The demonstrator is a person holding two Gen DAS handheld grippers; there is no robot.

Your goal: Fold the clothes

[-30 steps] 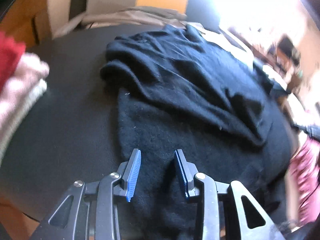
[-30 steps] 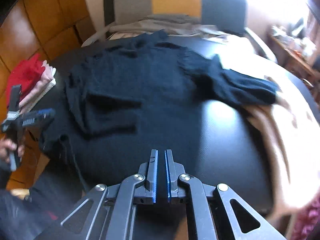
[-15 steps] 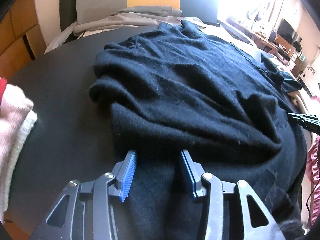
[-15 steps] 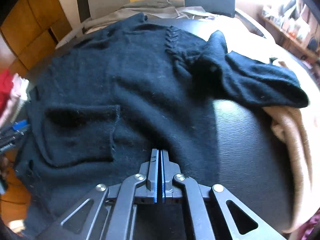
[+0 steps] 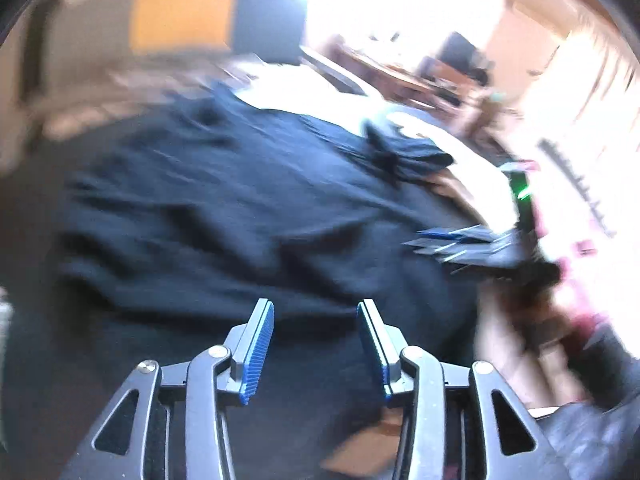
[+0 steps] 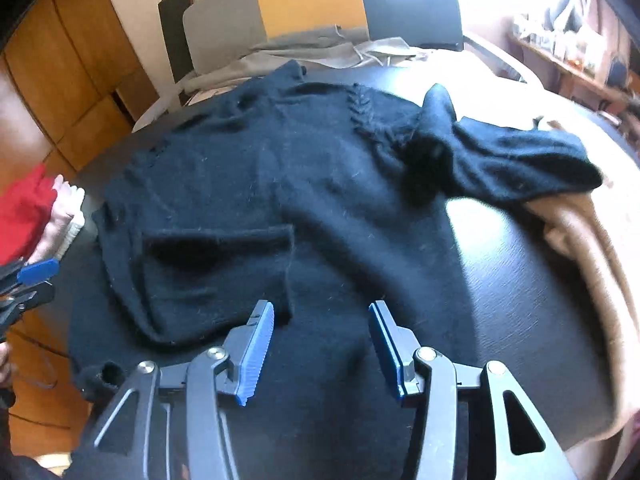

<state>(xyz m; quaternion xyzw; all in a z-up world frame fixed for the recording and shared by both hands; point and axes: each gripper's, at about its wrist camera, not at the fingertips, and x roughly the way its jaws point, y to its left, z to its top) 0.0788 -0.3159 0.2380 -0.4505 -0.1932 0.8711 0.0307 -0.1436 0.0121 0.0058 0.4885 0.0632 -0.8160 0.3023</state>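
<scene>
Black sweater [image 6: 280, 184] is lying spread across the dark tabletop [image 6: 520, 280], one sleeve folded over its body, the other reaching right onto a tan garment [image 6: 592, 248]. Your left tongs [image 5: 316, 312] are standing released above its hem. Your right tongs [image 6: 320, 312] are opening, pads clear of the knit beneath them.

The right gripper [image 6: 320, 350], pressed shut over the black sweater [image 6: 280, 184] a moment ago, is now opening its jaws with only the sweater's hem beneath them, while the left gripper [image 5: 316, 350] stands slightly wider than before and its view has turned blurred.
</scene>
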